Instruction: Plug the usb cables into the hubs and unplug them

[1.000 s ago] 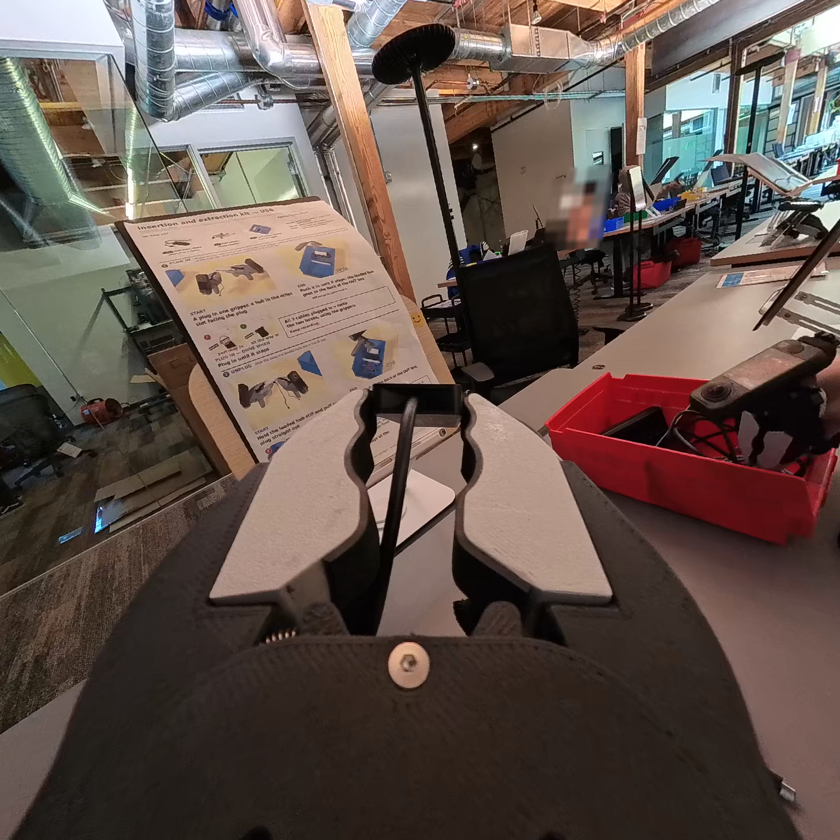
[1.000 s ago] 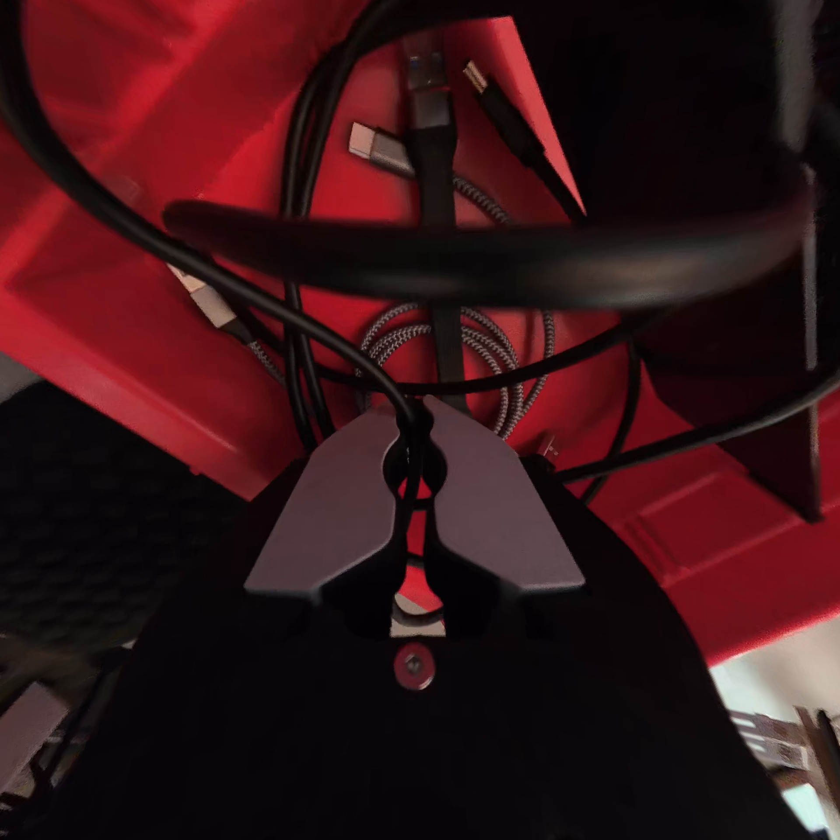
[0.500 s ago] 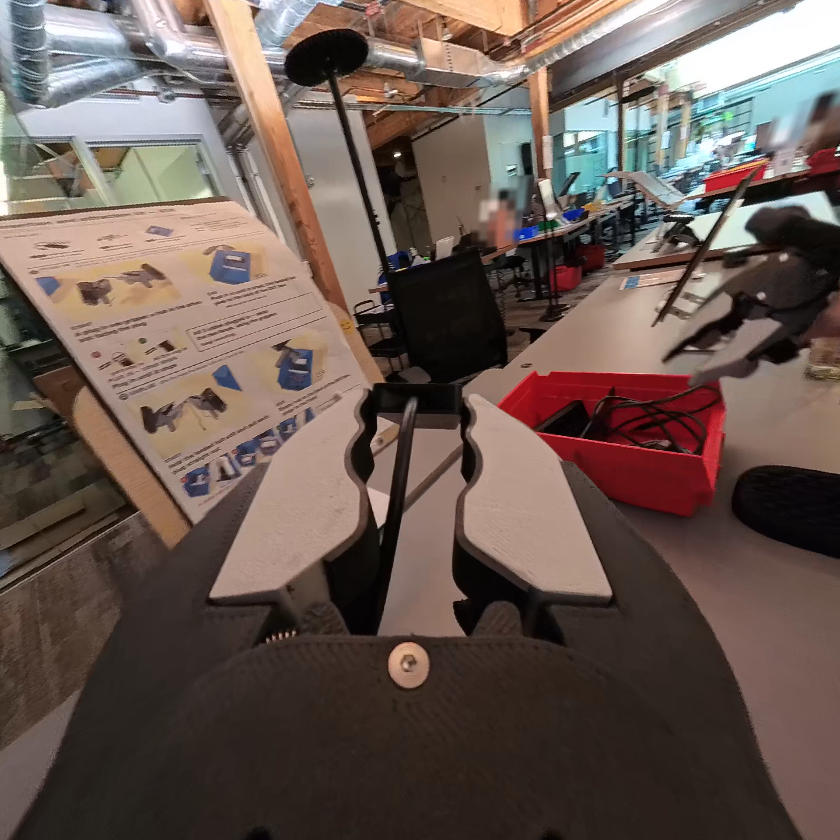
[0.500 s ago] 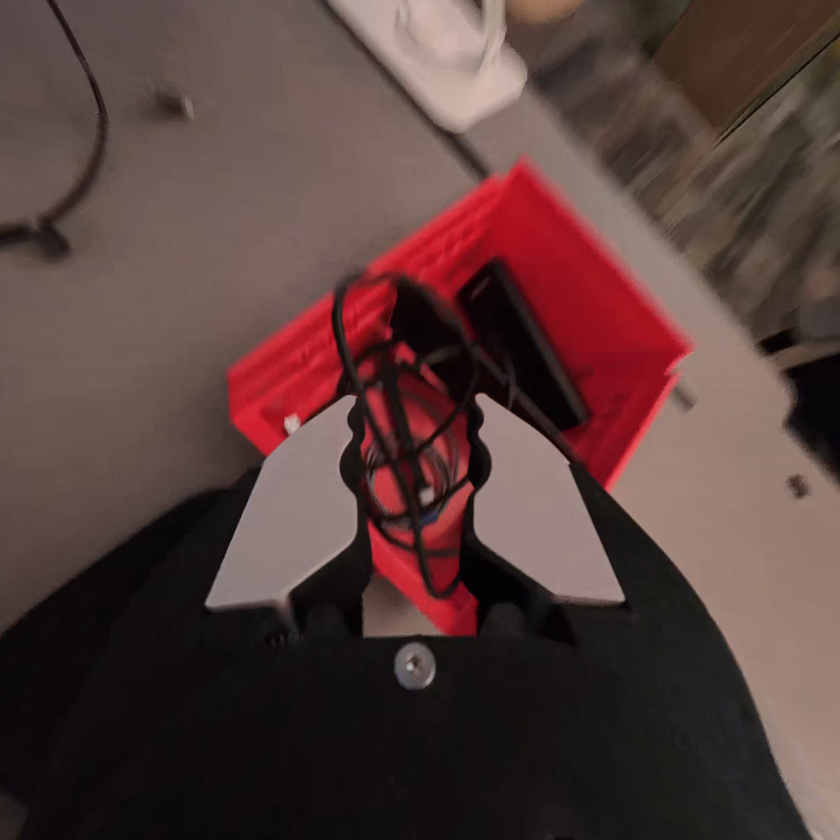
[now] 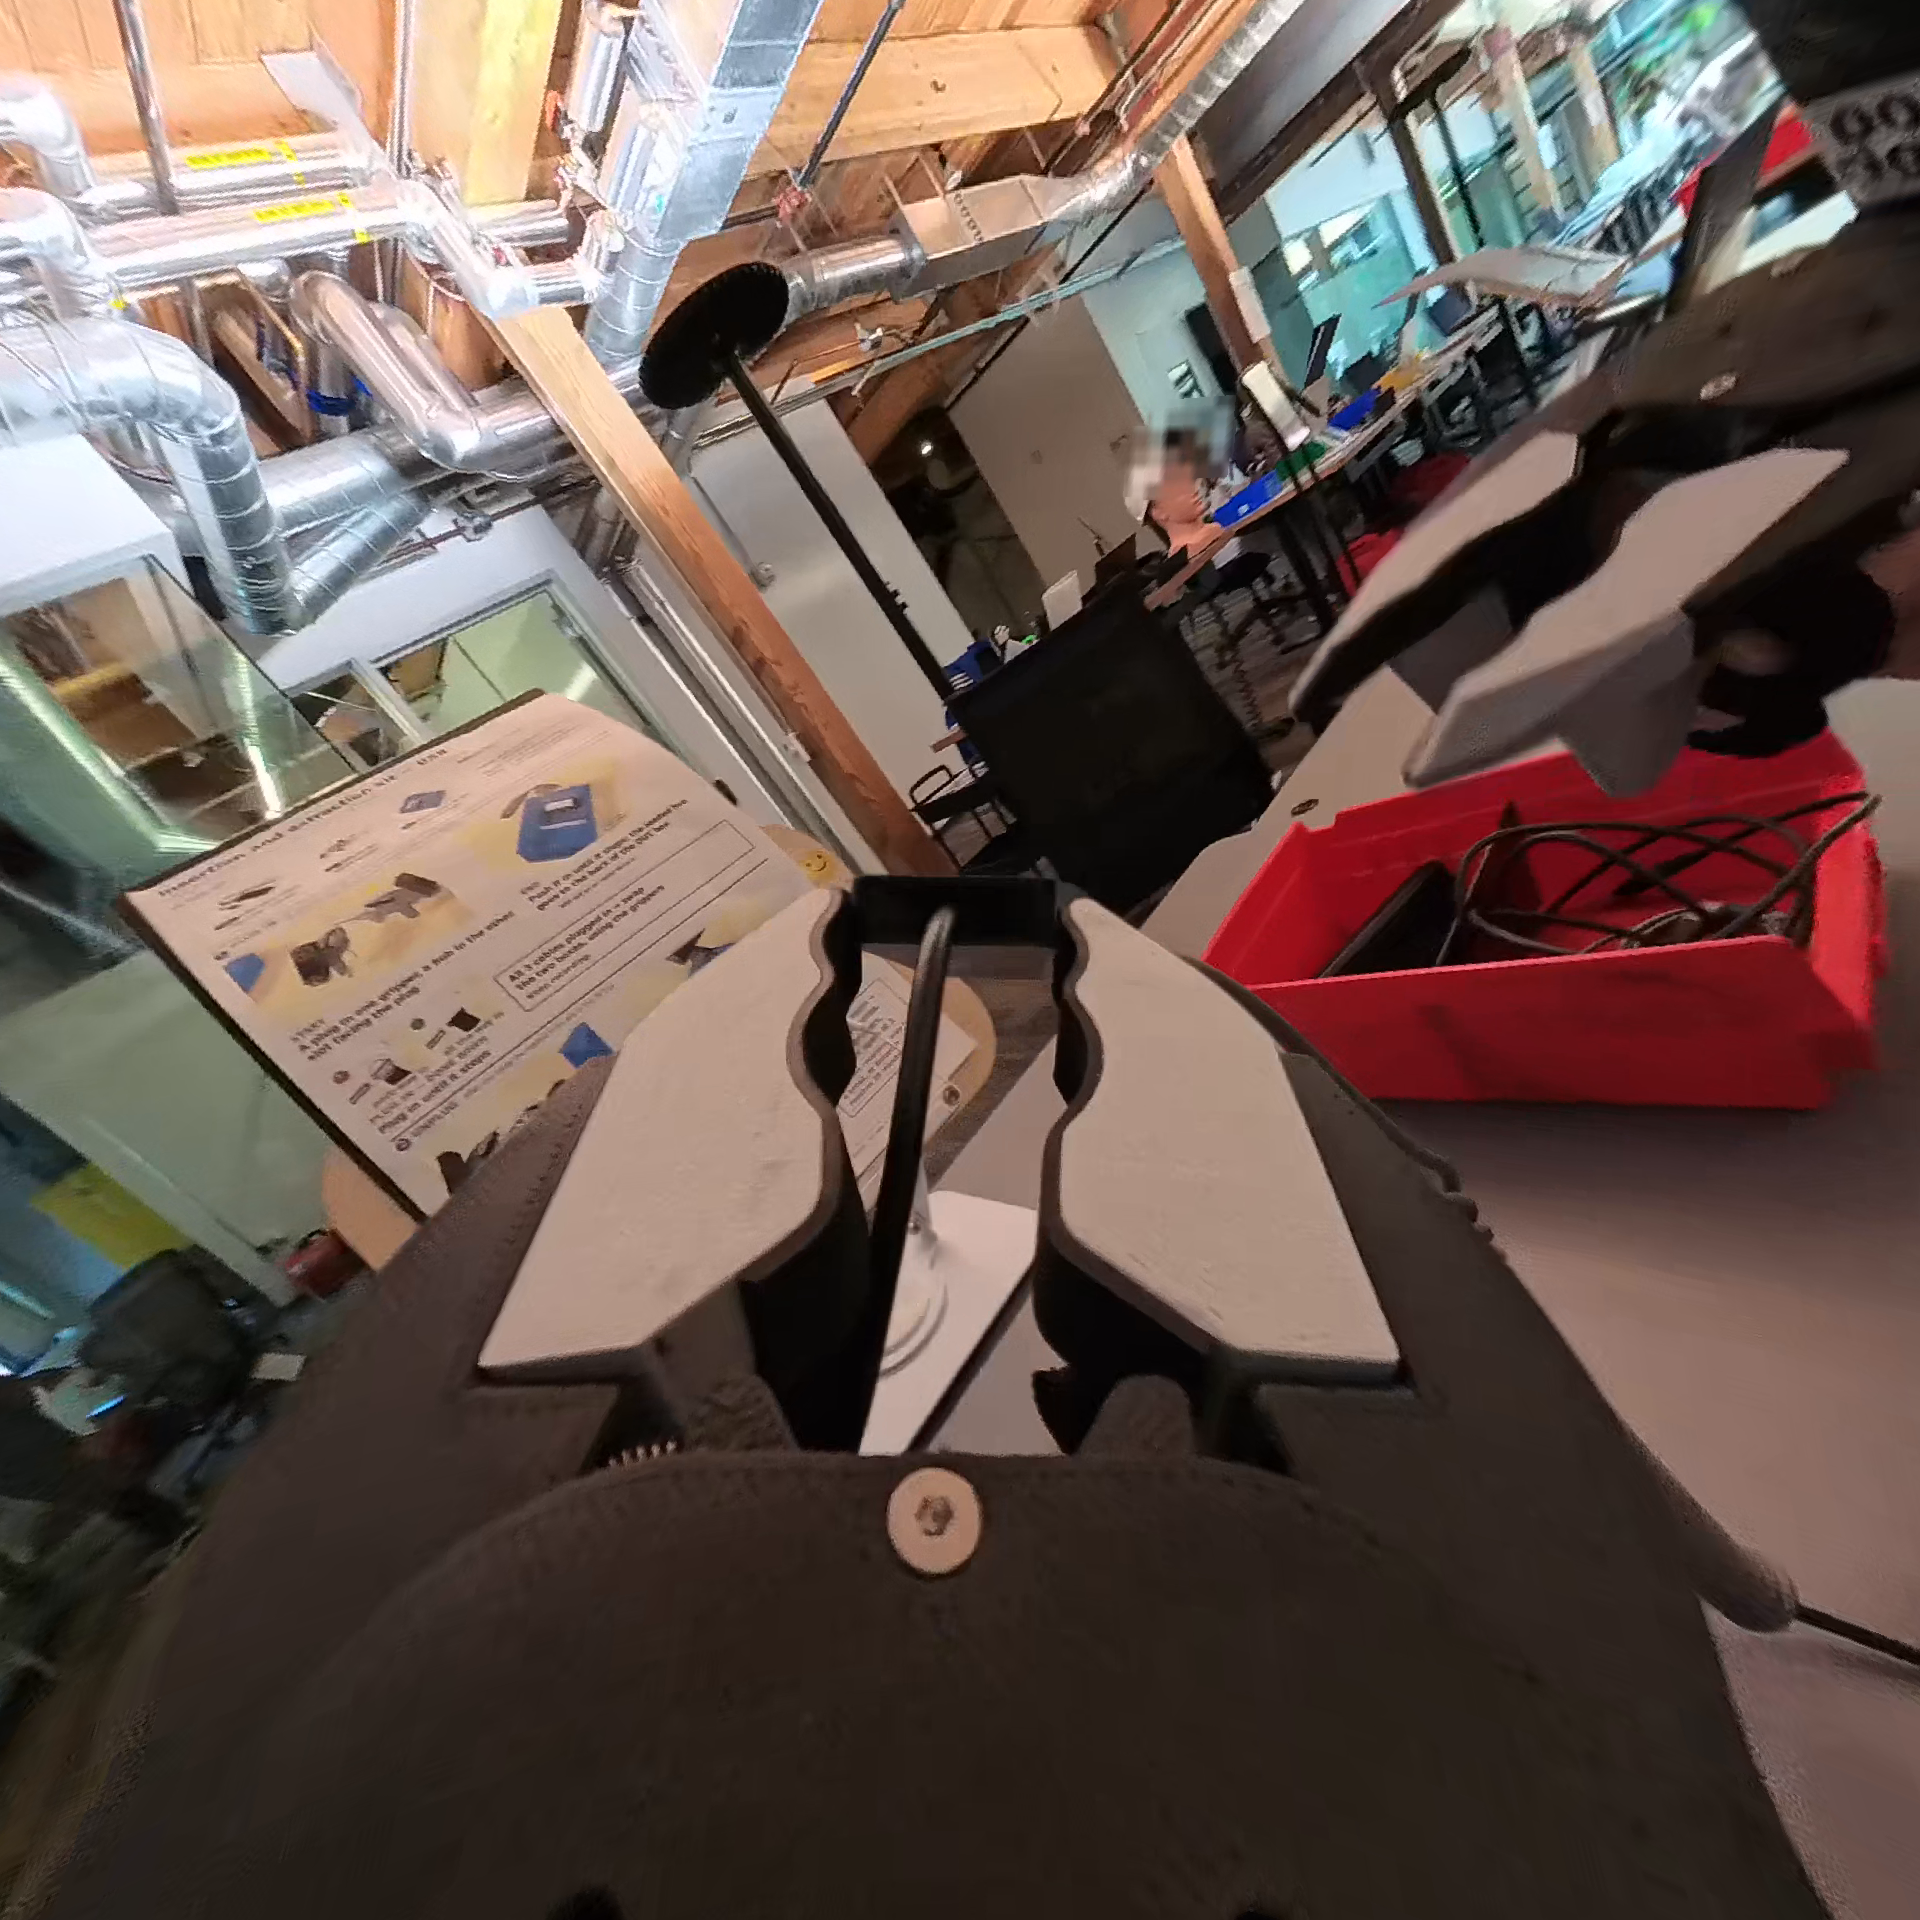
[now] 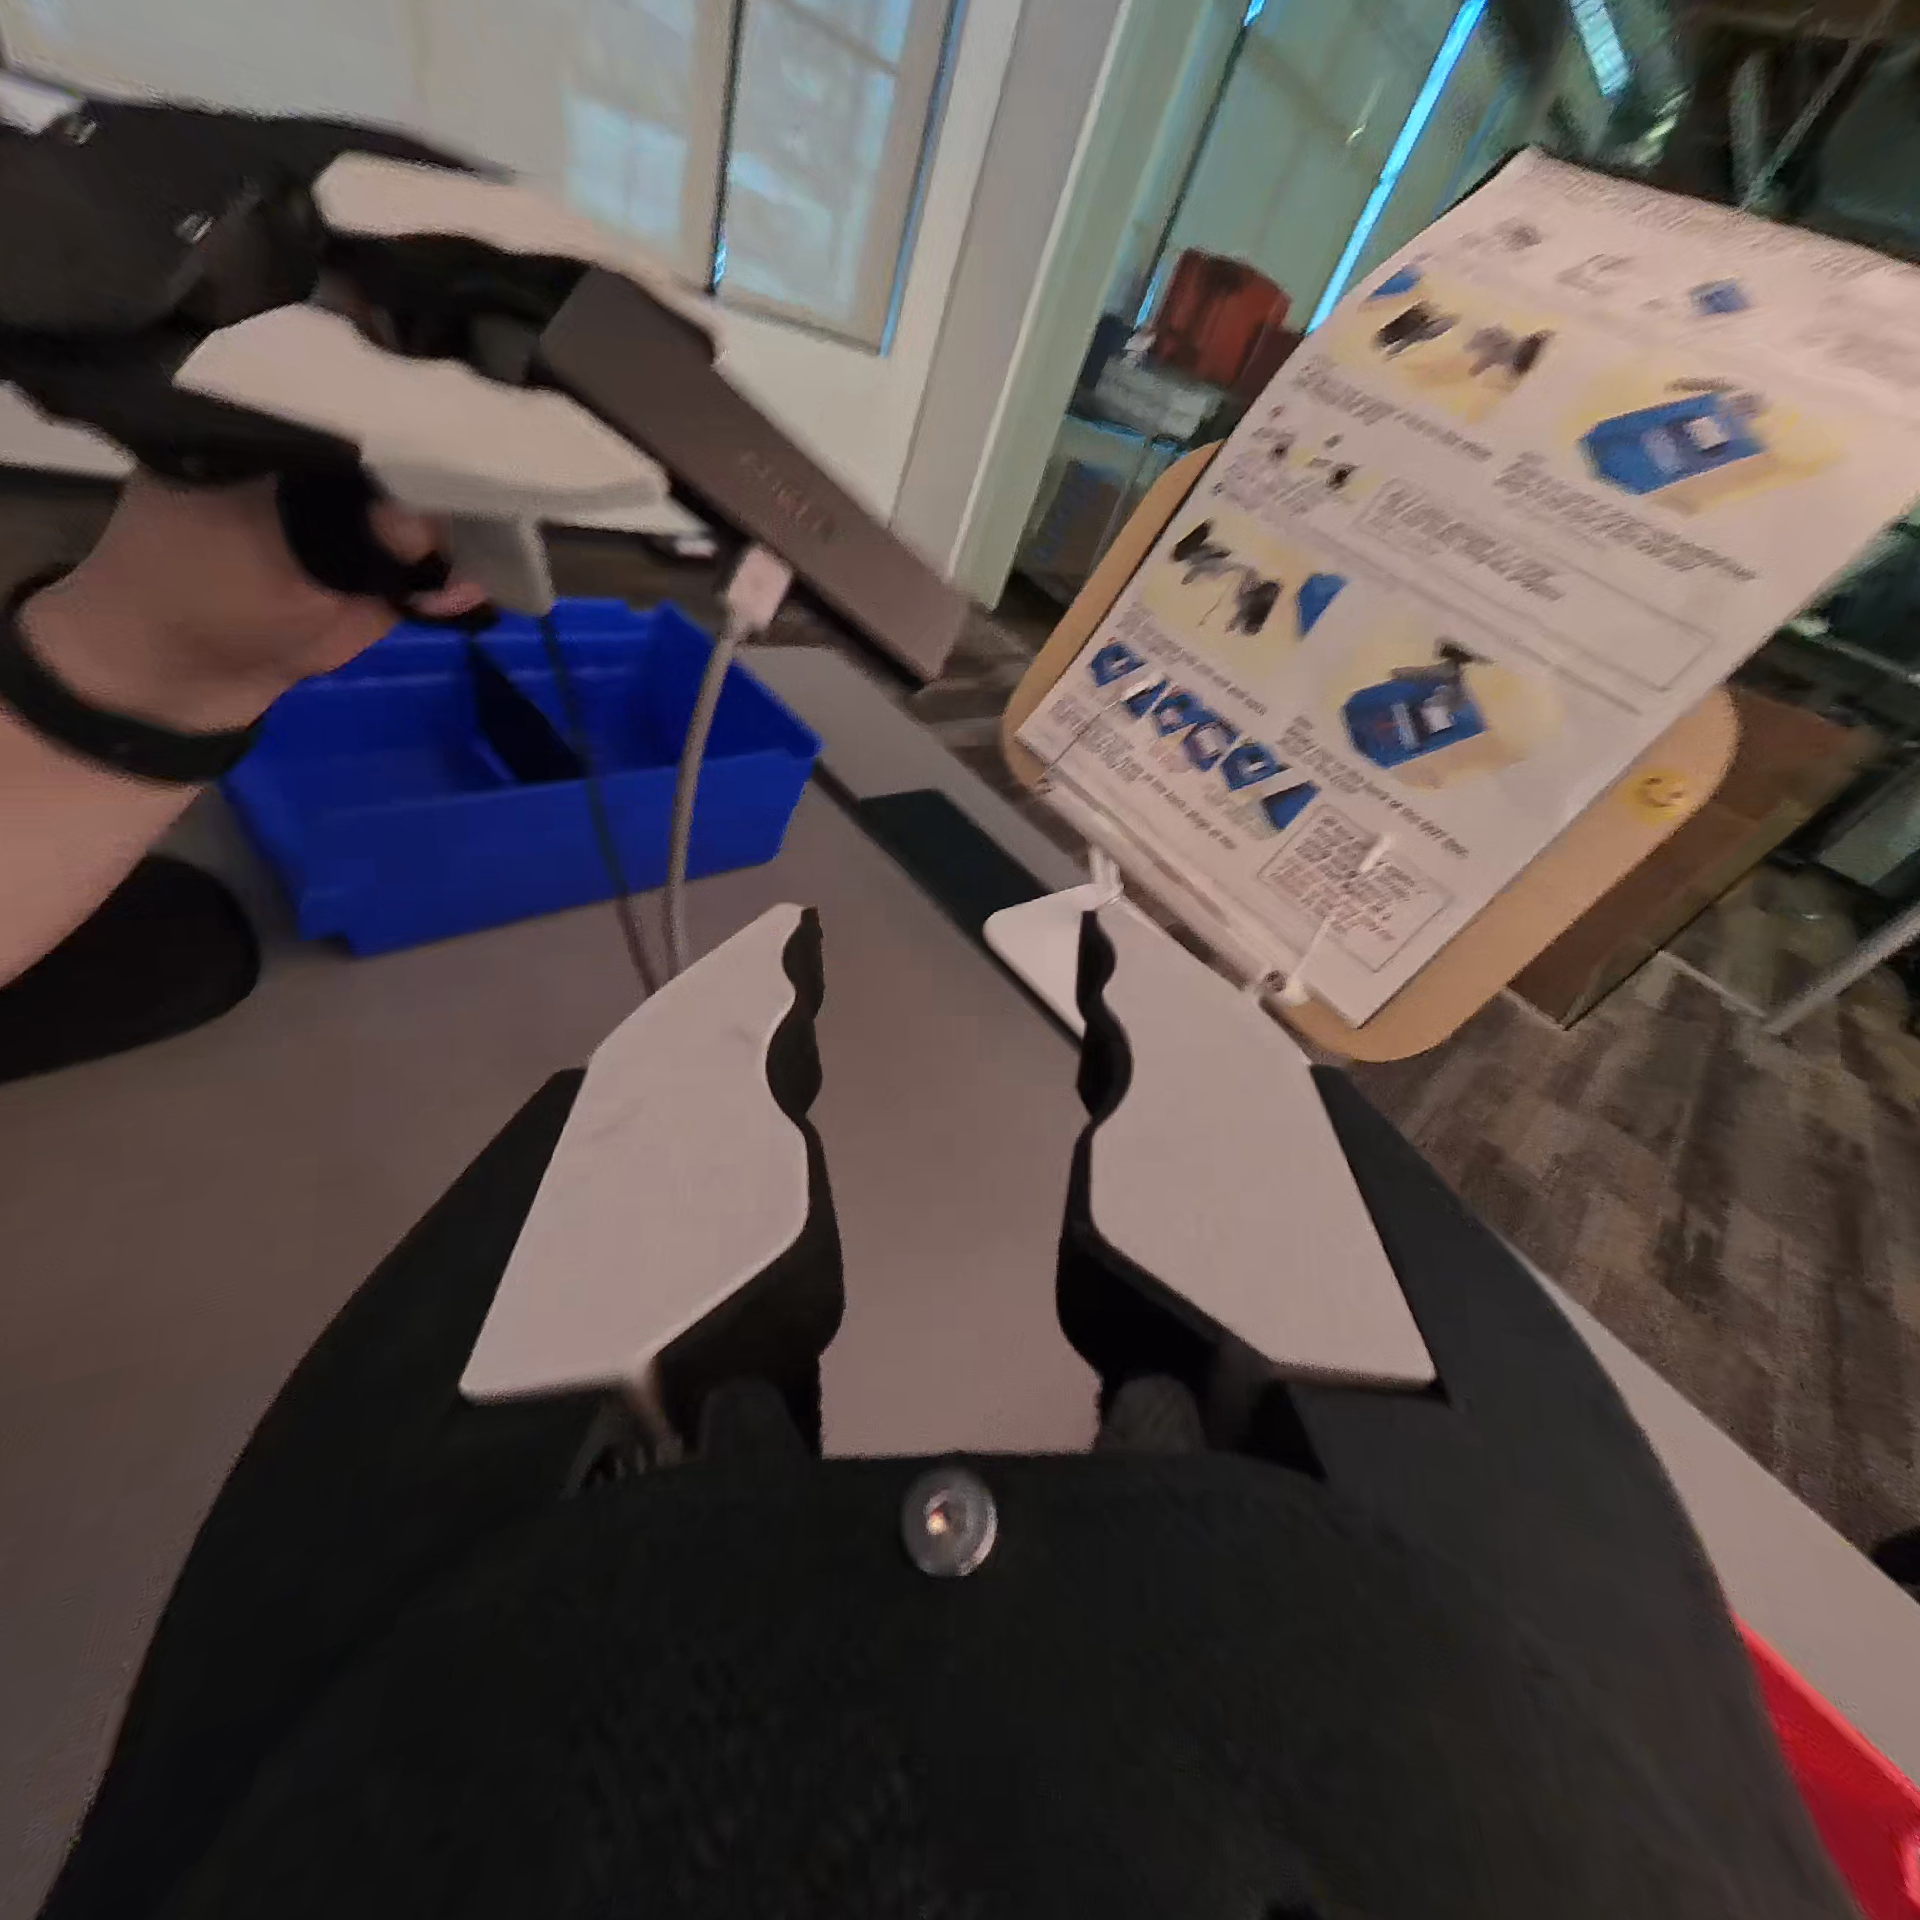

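Note:
My left gripper [image 5: 951,914] is shut on a dark hub [image 5: 951,902] at its fingertips, and a black cable [image 5: 914,1070] runs back between its jaws. In the right wrist view the left gripper [image 6: 582,364] is at the upper left, holding the long dark grey hub [image 6: 769,478] up in the air. A grey cable [image 6: 691,769] is plugged into the hub and hangs down beside a black cable [image 6: 592,769]. My right gripper [image 6: 945,925] is open and empty above the table, to the right of the hub. It also shows in the left wrist view [image 5: 1361,738], above the red bin [image 5: 1558,1029].
The red bin holds tangled cables [image 5: 1662,873] and a black device [image 5: 1392,925]. A blue bin [image 6: 499,821] stands on the grey table [image 6: 312,1195] below the hub. An instruction board [image 6: 1455,582] leans on a white stand [image 6: 1039,935] at the table's edge.
My right gripper let go of a black cable in the red bin, rose out and swung toward the hub, open and empty. My left gripper tilted upward, still holding the hub.

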Action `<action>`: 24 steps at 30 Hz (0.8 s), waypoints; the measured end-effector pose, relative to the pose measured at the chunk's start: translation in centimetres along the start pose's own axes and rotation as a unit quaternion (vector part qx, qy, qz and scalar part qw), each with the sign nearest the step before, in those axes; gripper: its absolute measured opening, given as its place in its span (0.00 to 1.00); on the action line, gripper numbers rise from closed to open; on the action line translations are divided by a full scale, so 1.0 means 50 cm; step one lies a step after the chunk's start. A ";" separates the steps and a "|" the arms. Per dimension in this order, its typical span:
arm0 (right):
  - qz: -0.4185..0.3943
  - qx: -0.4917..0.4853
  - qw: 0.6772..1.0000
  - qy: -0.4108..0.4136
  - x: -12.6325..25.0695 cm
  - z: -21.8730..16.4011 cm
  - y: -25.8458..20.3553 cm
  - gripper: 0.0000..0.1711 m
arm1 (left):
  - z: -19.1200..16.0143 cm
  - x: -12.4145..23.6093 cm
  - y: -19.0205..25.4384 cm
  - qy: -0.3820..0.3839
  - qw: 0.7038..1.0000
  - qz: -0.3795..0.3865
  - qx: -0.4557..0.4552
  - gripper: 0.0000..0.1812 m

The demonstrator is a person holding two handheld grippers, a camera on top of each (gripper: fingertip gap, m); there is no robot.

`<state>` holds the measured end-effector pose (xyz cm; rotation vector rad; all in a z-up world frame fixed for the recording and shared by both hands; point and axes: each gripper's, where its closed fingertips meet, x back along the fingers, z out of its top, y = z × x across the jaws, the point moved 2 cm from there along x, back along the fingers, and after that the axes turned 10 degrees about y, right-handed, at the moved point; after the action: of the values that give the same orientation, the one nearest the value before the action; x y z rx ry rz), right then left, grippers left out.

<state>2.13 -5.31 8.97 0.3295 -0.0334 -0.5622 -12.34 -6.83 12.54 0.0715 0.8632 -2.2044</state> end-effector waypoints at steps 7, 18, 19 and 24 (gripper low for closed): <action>0.017 -0.100 0.984 0.149 -0.004 0.124 0.050 0.24 | 0.016 -0.008 0.006 0.039 0.999 0.023 -0.007 0.19; 0.091 -0.270 0.946 0.155 -0.152 0.064 -0.044 0.23 | 0.015 -0.006 0.002 0.070 0.994 0.076 -0.041 0.19; 0.100 -0.280 0.942 0.159 -0.158 0.061 -0.049 0.24 | 0.014 -0.008 0.004 0.070 0.994 0.077 -0.045 0.19; 0.073 -0.265 0.943 0.185 -0.170 0.046 -0.048 0.19 | 0.006 -0.014 0.010 0.068 0.991 0.094 -0.062 0.19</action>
<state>-6.60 -3.42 10.86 -0.0989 0.4492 -0.3364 -11.43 -6.83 12.71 0.2370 1.0240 -1.9828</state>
